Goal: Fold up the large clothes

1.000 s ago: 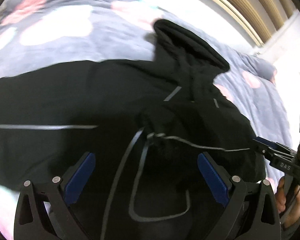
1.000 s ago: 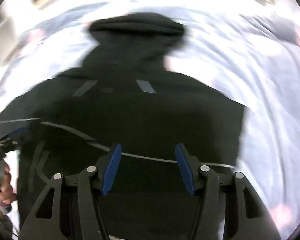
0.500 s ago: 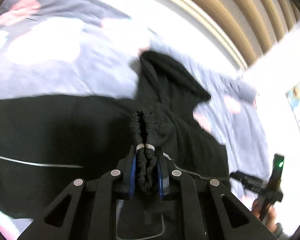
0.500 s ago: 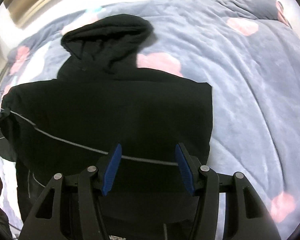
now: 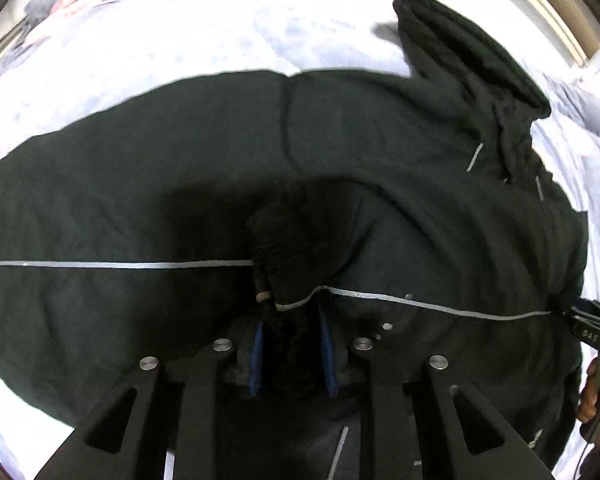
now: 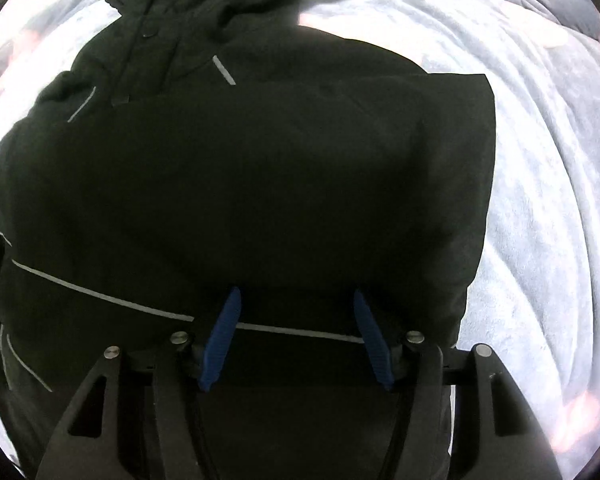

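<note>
Lying flat on the bed [image 6: 548, 160], the black hoodie [image 6: 260, 168] is spread wide. The left gripper [image 5: 292, 354] has just been opening a little, with a bunched cuff [image 5: 284, 248] between its jaws. The right gripper [image 6: 296, 340] is open above the hoodie.

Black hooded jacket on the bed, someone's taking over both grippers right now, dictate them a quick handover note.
Left gripper: jaws have just been opening a little, a bunched sleeve cuff between the pads; whether they press it is unclear.
Right gripper: open, nothing pinched, low over the jacket's right half.
Black jacket: spread on the pale blanket, hood at the far end.
Done: left sleeve brought in over the body, right side looks folded to a straight edge.
Left: release the cuff, flatten, then probably fold hood and hem together.
</note>
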